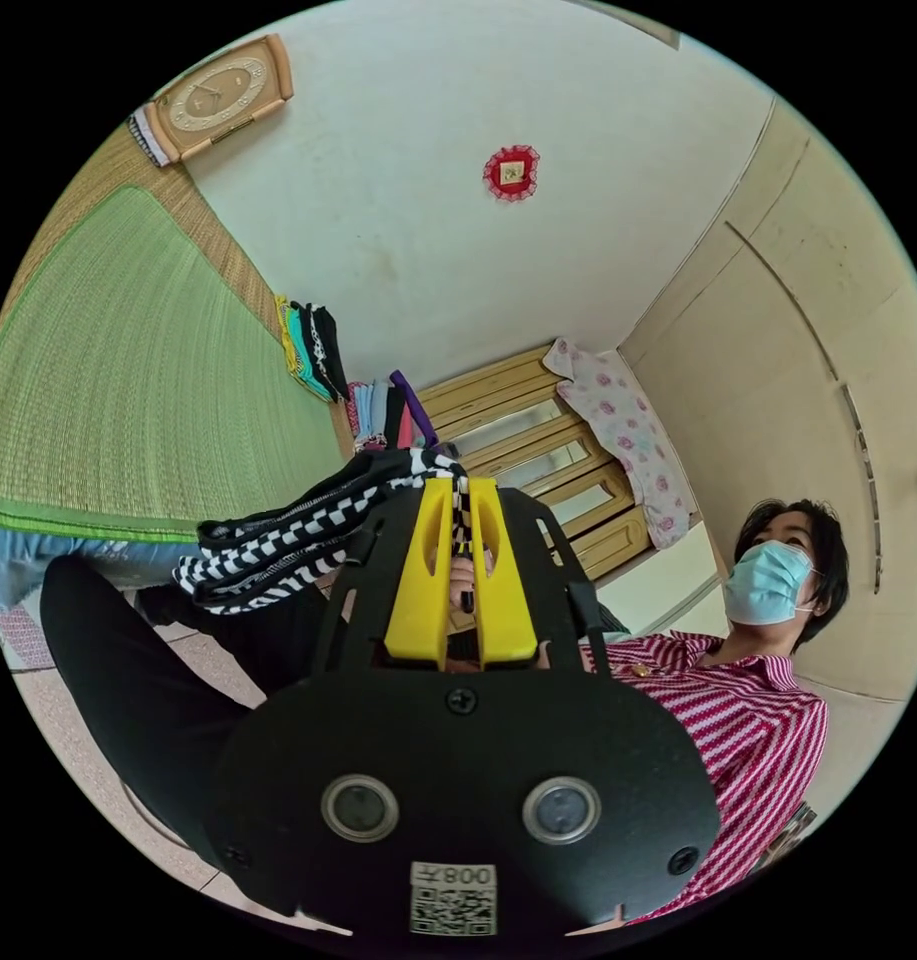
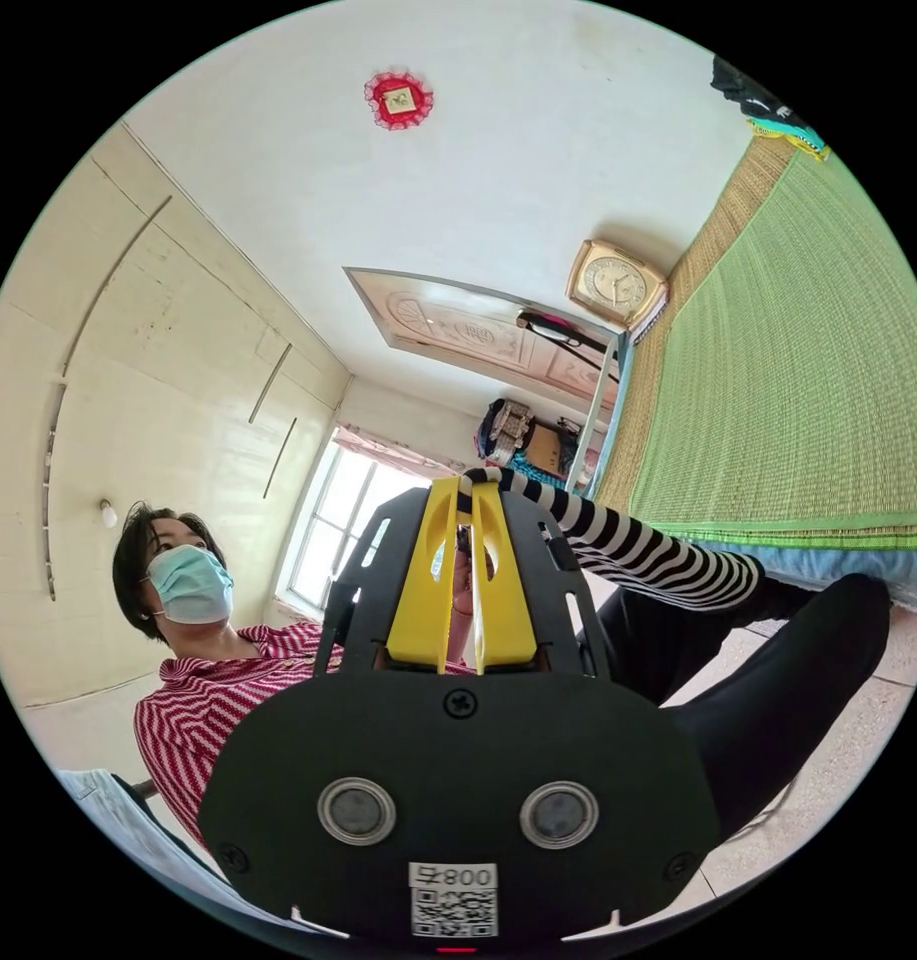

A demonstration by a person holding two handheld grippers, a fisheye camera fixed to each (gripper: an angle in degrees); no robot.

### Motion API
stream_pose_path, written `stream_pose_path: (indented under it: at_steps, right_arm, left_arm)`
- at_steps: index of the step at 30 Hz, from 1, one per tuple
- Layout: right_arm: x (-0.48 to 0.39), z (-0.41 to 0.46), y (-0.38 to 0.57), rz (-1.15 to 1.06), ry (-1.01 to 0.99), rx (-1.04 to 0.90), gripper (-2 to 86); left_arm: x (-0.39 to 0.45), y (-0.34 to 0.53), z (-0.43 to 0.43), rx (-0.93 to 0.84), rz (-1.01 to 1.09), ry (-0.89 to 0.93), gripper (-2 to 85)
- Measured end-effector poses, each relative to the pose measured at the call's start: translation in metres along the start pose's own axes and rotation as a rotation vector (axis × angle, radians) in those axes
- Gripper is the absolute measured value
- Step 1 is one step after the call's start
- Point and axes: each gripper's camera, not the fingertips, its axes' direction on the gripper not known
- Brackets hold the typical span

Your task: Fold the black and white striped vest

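The green woven mat (image 1: 128,380) lies bare; no fold is laid on it yet. The black and white striped vest (image 2: 638,550) hangs in the air, bunched, between both tools. Left gripper (image 1: 462,495) and right gripper (image 2: 475,490) each clamp 1 edge with narrow yellow jaws. Folding remains.

Black-and-white vest (image 2: 638,545), yellow-jawed black left tool (image 1: 461,492), green mat (image 1: 128,370), red-striped shirt (image 1: 748,720).

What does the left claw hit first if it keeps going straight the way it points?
Likely the wooden cabinet past the left claw, which is shut on the vest. Depth is unclear in the fisheye, but nothing nearer seems to lie ahead.
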Motion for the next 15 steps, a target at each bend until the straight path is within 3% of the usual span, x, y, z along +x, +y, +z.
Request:
stream_pose_path:
  at_steps: [15]
  right_arm:
    - [-0.039,0.0,0.039,-0.041,0.003,0.03,1.5]
  left_arm:
    - [-0.016,0.007,0.027,-0.036,0.024,0.028,2.5]
